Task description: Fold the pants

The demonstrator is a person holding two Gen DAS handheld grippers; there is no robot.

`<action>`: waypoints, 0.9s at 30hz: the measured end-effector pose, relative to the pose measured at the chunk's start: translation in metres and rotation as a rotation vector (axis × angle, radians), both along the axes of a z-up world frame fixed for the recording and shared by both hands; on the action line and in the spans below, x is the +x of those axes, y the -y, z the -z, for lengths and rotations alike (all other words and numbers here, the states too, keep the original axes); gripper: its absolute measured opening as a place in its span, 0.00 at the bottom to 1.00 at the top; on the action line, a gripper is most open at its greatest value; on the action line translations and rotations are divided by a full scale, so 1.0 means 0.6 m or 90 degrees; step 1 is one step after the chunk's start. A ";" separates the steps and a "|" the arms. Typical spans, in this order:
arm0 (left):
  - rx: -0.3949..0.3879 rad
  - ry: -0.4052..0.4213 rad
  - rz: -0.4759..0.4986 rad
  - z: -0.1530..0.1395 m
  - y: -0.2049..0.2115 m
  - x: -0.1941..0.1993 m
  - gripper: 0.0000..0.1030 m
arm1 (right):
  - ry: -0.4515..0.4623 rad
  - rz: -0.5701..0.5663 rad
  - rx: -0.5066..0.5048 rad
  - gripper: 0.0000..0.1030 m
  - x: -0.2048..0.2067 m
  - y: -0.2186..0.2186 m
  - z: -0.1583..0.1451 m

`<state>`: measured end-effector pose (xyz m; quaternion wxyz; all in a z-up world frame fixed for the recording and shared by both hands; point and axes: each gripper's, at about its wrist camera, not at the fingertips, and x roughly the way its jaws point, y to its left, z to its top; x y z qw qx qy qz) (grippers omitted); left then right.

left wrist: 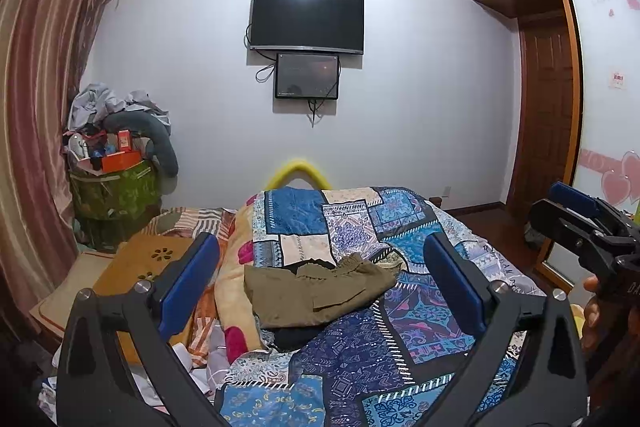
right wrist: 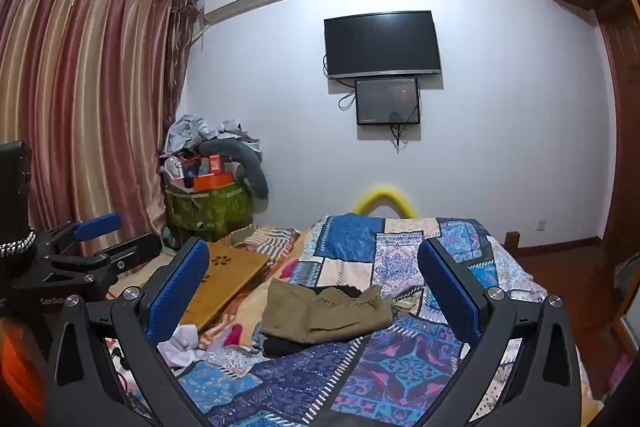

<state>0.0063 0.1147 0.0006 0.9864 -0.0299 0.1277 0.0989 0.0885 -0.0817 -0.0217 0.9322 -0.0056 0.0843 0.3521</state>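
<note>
Pants lie bunched on quilt, long axis 9-to-3 o'clock. Both grippers hang above, jaws wide, empty: left gripper has them dead at 12; right gripper likewise, neither clearly nearer.

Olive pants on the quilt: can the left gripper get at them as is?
Probably yes. The left gripper is open and empty, aimed at the olive pants, which lie exposed on the patchwork quilt with nothing between. The right gripper is off to the side.
</note>
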 end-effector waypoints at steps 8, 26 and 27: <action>0.003 0.000 0.001 -0.001 0.000 0.003 1.00 | -0.004 0.001 0.000 1.00 0.001 0.002 -0.002; 0.009 -0.001 0.012 -0.007 0.002 -0.001 1.00 | -0.012 0.011 0.007 1.00 0.005 0.008 0.002; 0.009 0.000 0.014 -0.007 0.002 -0.002 1.00 | -0.012 0.011 0.007 1.00 0.005 0.008 0.002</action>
